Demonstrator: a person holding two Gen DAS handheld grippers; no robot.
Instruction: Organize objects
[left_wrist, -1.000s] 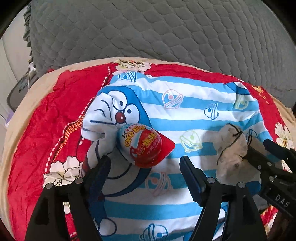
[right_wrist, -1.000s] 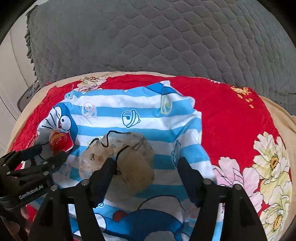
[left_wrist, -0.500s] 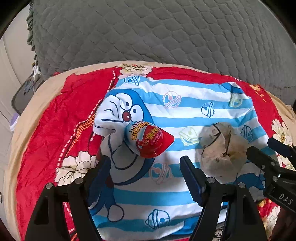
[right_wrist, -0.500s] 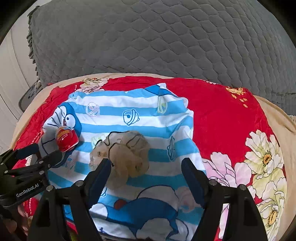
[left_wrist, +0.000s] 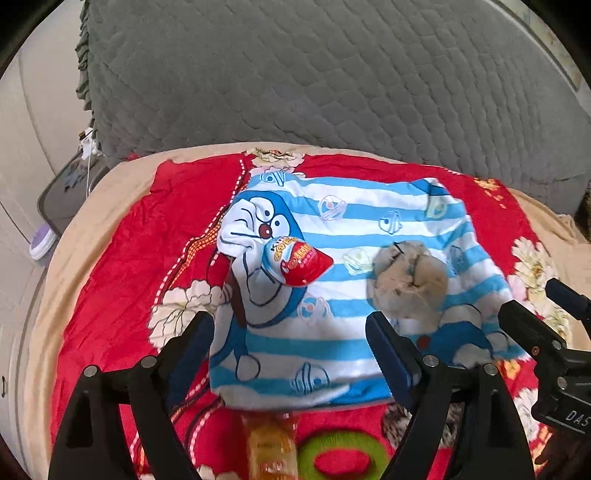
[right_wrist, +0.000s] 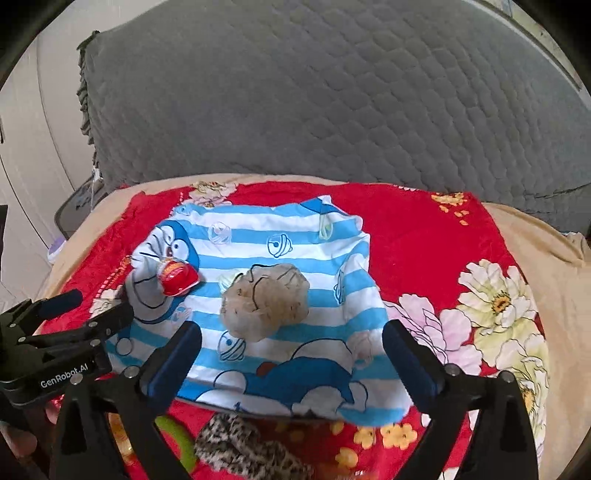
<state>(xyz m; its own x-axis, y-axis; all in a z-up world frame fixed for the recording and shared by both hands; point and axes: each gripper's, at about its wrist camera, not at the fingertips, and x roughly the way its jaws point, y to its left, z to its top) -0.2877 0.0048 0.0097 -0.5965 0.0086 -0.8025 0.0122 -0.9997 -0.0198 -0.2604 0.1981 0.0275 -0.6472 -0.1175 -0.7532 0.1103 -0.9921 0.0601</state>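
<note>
on the left, the left claw (left_wrist: 290, 349) is opening with nothing between its blue pads, which hang above the near edge of the blue-and-white striped cartoon-cat cloth (left_wrist: 369, 218) spread on the red flowered blanket (left_wrist: 122, 266). ahead of it, the red and white egg-shaped foil-wrapped sweet (left_wrist: 297, 264) lies on the cloth's left side, over the printed cat face. near the cloth's middle sits the tan crumpled drawstring pouch (right_wrist: 266, 301), well apart from the sweet. on the right, the right claw (right_wrist: 291, 356) is opening wide and holds nothing, with the pouch just ahead of its pads. the placing step looks done for both pieces. closest to the camera, off the cloth, a green ring (left_wrist: 343, 452), an orange packet (left_wrist: 273, 448) and a leopard-print fabric piece (right_wrist: 240, 446) lie on the blanket; the next move probably calls for reaching down to one of these.
</note>
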